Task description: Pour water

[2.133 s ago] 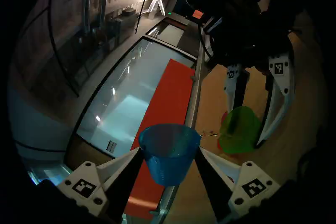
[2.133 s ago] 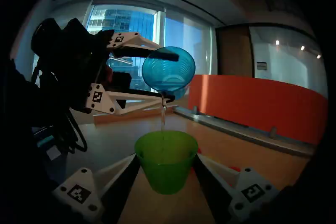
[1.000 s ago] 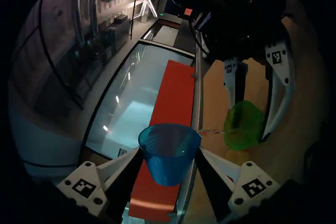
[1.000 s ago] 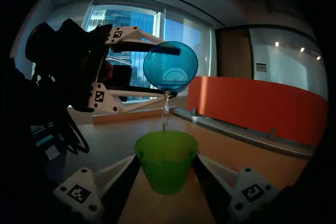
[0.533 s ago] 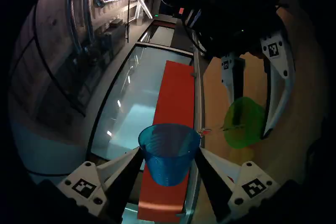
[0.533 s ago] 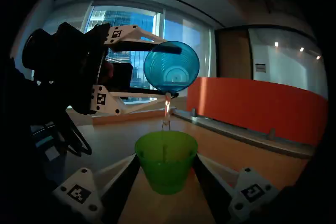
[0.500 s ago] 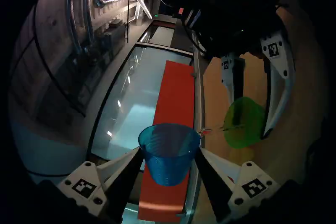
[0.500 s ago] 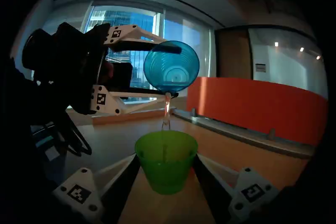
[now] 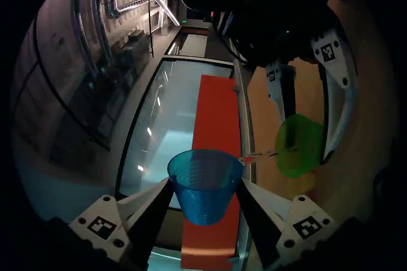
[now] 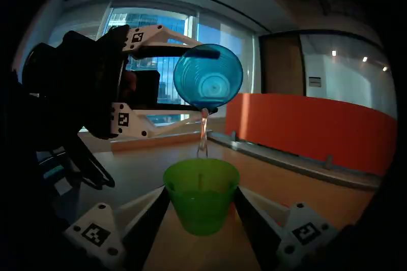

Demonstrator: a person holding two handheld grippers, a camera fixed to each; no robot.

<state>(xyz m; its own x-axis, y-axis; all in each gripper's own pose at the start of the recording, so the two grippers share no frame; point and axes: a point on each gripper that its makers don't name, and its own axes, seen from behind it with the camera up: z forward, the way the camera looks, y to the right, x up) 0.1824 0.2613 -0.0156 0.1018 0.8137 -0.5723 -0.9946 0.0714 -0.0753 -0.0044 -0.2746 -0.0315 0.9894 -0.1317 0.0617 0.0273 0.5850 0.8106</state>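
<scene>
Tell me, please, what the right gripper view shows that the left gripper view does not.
The right gripper view faces the open mouth of the tipped blue cup, with city windows behind it and the water stream falling straight down. The left gripper view looks along that cup's outer side, with pipes behind. Both show the blue cup pouring into the green cup, the orange panel and the wooden table.

Left claw (image 10: 211,82) rolled on side, one finger above other, both pressing tipped blue cup (image 10: 207,76). Right claw (image 10: 201,192) level, lower, both fingers clamping upright green cup (image 10: 201,205).
</scene>
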